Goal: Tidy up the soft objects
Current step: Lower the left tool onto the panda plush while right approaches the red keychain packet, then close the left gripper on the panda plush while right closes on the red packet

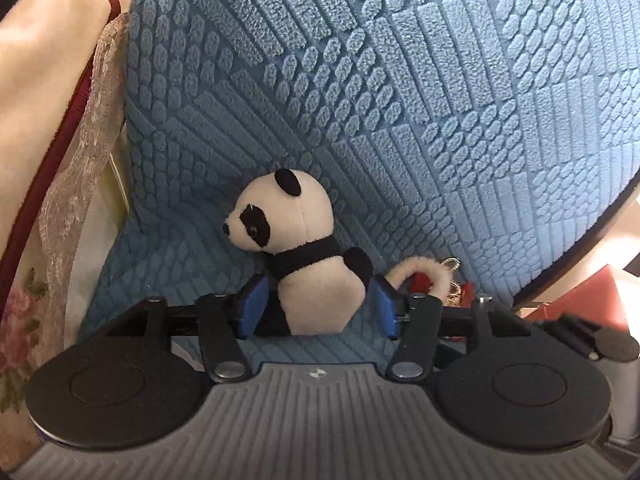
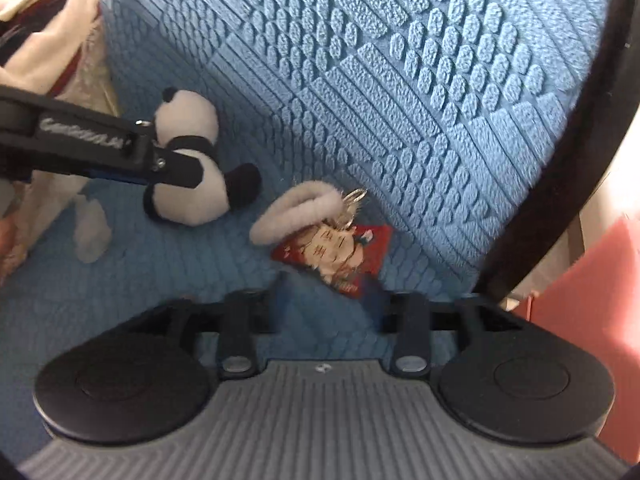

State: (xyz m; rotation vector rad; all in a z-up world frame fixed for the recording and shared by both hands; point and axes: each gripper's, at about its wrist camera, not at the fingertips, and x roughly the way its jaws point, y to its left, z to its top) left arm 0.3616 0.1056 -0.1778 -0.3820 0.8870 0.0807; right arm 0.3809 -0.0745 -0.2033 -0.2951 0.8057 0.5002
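The plush panda is short, soft pile. The blue seat cover is nubby embossed cloth; the gripper fingers are matt blue and black plastic.

A blue cushioned seat with a raised pattern of bars and small ovals carries everything; its backrest rises behind in the same fabric. A plush panda sits upright on the seat close to the backrest. Just beside it lies a keychain charm: a furry white loop with a metal ring, touching a red picture tag that lies flat on the seat. On the panda's other side lies a small white fluffy piece, too blurred to identify.
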